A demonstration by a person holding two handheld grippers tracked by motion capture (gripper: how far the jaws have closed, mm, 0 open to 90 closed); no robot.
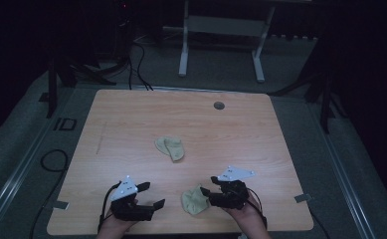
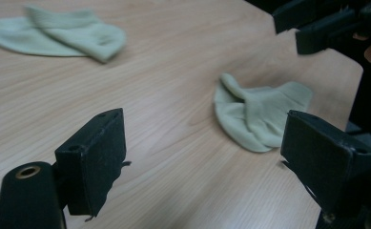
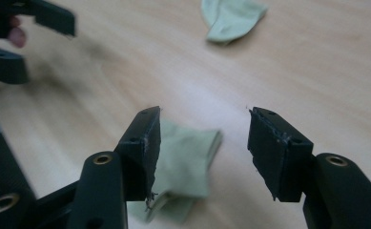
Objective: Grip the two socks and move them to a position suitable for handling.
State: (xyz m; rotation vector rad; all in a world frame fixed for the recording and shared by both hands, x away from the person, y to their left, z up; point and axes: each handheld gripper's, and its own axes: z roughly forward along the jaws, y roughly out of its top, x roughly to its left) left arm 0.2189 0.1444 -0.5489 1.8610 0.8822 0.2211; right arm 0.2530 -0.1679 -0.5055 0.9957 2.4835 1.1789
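While both tools, left [image 1: 150, 195] and right [image 1: 207, 186], stand spread, two socks [image 1: 195, 199] [image 1: 170, 148] lie apart on the table [image 1: 131, 124].

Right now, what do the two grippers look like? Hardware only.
Both are black, two-jawed, each held in a bare hand with no sleeve in view. The left gripper and right gripper each carry a grey three-cornered plate on top and trail a black cable. The jaws end in blocky black pads with frayed edges; brass-coloured inserts sit behind them.
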